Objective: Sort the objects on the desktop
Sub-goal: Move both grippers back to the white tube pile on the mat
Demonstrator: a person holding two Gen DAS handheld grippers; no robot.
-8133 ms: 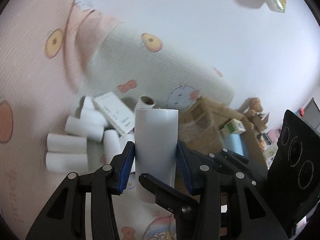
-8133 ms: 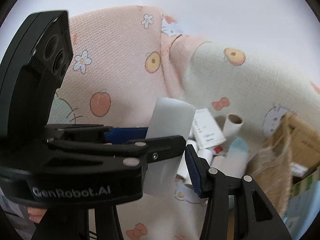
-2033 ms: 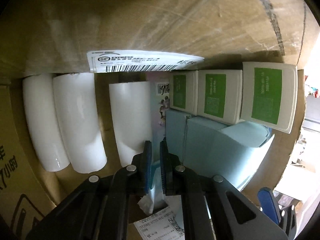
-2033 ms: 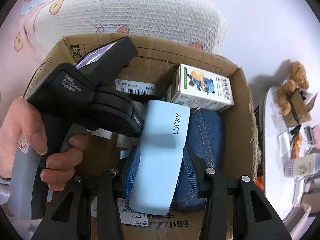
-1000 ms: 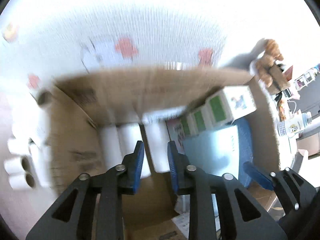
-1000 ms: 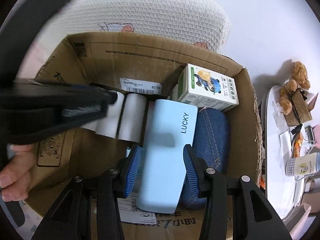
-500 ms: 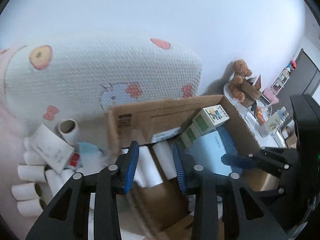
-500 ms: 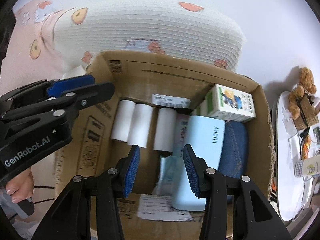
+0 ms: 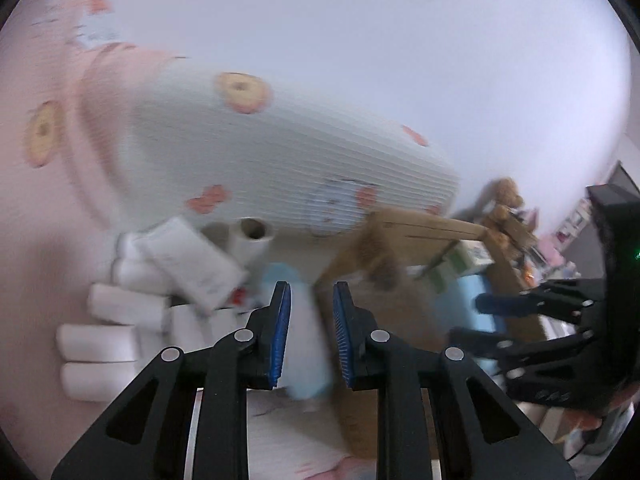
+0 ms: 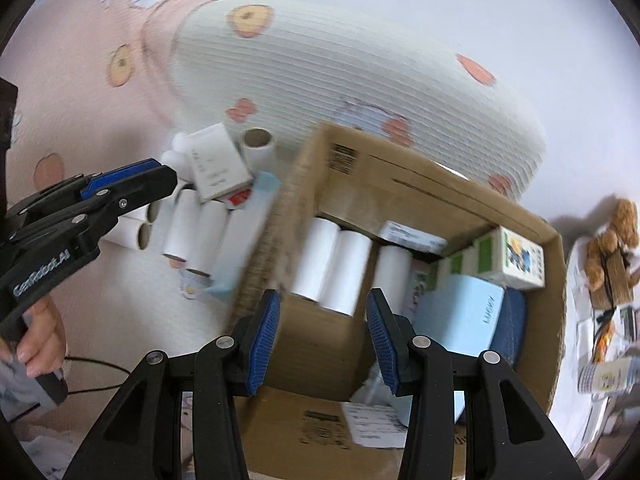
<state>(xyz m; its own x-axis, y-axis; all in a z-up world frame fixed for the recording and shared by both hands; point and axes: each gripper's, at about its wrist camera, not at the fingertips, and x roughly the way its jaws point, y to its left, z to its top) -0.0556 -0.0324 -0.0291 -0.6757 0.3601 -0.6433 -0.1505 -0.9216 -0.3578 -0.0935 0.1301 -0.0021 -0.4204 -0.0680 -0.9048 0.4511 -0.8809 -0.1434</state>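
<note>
My left gripper [image 9: 308,332] hovers over a pile of white rolls [image 9: 116,320] on the bed, its jaws closing. A pale blue packet [image 9: 304,344] shows blurred through the gap, farther off, and the pads do not press on it. In the right wrist view the left gripper [image 10: 166,176] hangs over the rolls [image 10: 192,232], beside a white box [image 10: 216,164]. My right gripper [image 10: 324,340] stands open and empty above the cardboard box [image 10: 400,184]. In that box lie three white rolls [image 10: 332,264], a pale blue case [image 10: 464,320] and green-and-white cartons [image 10: 516,260].
A white printed pillow [image 10: 360,80] lies behind the box and the pile, on pink bedding [image 10: 92,92]. A teddy bear [image 10: 612,232] sits on a cluttered side table at the right. A hand [image 10: 40,340] holds the left gripper's handle beside a dark cable [image 10: 92,366].
The left gripper swung left, from over the box to over the roll pile, and its jaws narrowed. The right gripper let go of the pale blue case, lifted and shifted left.
</note>
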